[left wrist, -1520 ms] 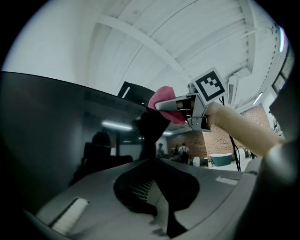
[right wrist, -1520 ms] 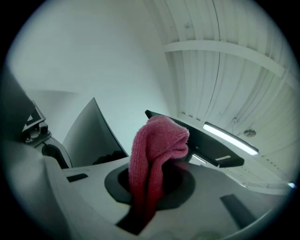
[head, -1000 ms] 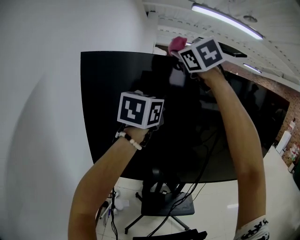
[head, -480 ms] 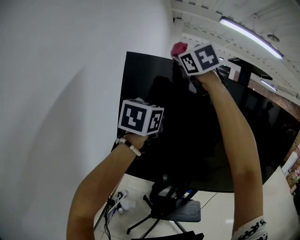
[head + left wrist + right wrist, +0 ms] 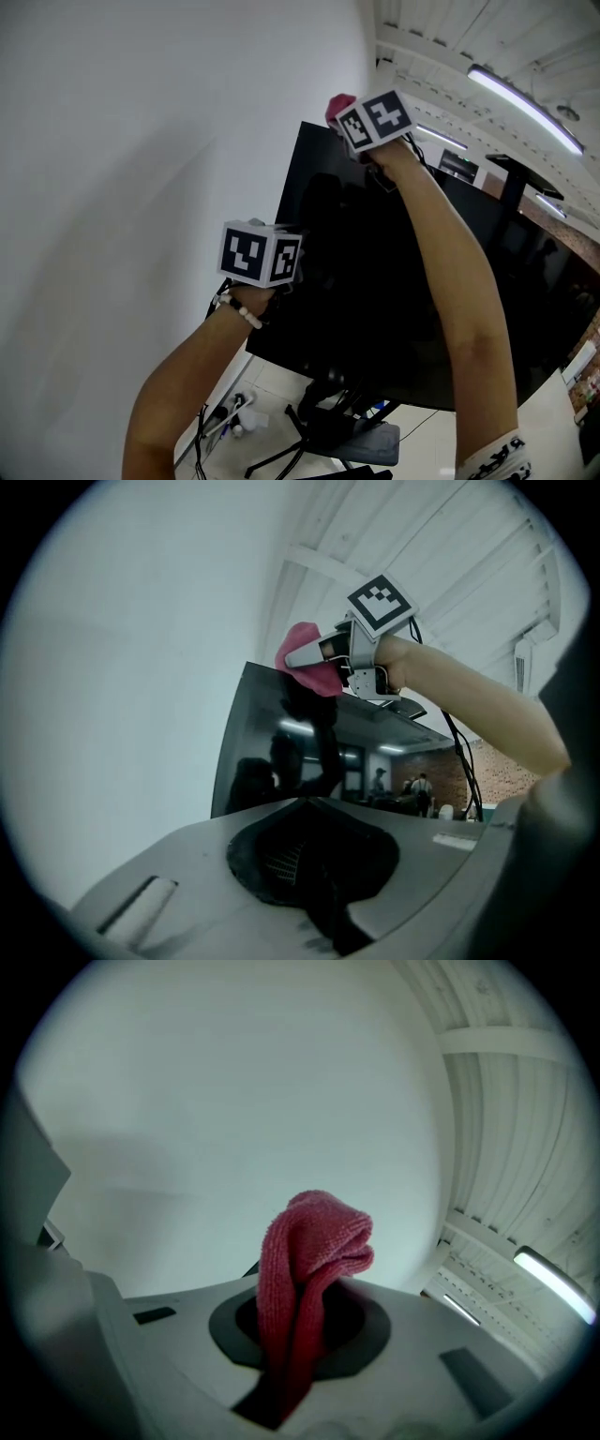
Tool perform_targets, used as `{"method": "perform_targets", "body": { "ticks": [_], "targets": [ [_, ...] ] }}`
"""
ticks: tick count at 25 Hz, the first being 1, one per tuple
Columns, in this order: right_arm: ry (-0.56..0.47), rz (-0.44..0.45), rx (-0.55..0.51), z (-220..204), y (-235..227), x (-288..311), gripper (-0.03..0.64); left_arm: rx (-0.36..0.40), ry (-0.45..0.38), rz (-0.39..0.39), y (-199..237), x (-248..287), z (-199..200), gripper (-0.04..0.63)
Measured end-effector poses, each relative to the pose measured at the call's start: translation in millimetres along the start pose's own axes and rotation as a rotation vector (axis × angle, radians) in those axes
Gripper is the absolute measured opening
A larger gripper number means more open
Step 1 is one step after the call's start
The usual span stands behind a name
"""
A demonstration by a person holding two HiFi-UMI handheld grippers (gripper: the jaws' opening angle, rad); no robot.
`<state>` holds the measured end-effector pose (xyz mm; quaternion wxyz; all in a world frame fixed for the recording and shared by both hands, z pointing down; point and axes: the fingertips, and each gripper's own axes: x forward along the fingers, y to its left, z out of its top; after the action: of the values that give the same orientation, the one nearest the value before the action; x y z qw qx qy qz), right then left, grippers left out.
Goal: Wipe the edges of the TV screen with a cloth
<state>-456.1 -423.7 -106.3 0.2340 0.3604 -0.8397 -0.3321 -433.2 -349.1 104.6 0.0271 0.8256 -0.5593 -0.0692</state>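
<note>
Right gripper [image 5: 305,656] jaws clamped on pink cloth [image 5: 314,1241]. Cloth has shifted left along TV screen [image 5: 375,281] top edge, now near the top-left corner. Left gripper [image 5: 309,803] jaws together, empty.

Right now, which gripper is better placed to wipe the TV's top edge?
Right: the right gripper holds the pink cloth at the TV's top edge; the left gripper is lower, empty.

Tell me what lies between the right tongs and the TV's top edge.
The pink cloth, clamped in the right tongs, bulges out between them and the top edge of the TV, near its corner. The left gripper view shows this best.
</note>
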Motion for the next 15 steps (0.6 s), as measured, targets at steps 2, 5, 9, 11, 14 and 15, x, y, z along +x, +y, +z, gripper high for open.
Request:
{"method": "perform_targets", "body": {
  "ticks": [2,5,9,11,14,15],
  "targets": [
    [-0.006,0.009,-0.018,14.0,12.3,10.0,0.052,-0.004,-0.002,0.018,11.4,-9.3,-2.3,-0.006],
    [-0.022,0.026,-0.023,31.6,28.5,19.9,0.052,0.005,0.000,0.053,24.2,-19.0,-3.6,-0.006],
    [-0.043,0.032,-0.044,49.0,57.5,30.9,0.052,-0.008,-0.002,0.087,45.3,-36.0,-5.7,-0.006],
    [-0.028,0.032,-0.092,49.3,69.8,36.6,0.052,-0.022,-0.003,0.090,49.7,-39.9,-8.2,-0.006],
    [0.052,-0.003,-0.229,37.1,84.2,46.2,0.054,-0.039,0.003,0.080,45.6,-39.8,-15.2,-0.006],
    [0.086,0.001,-0.260,31.8,92.1,48.8,0.054,-0.042,0.005,0.078,44.4,-41.3,-17.7,-0.006]
  ]
}}
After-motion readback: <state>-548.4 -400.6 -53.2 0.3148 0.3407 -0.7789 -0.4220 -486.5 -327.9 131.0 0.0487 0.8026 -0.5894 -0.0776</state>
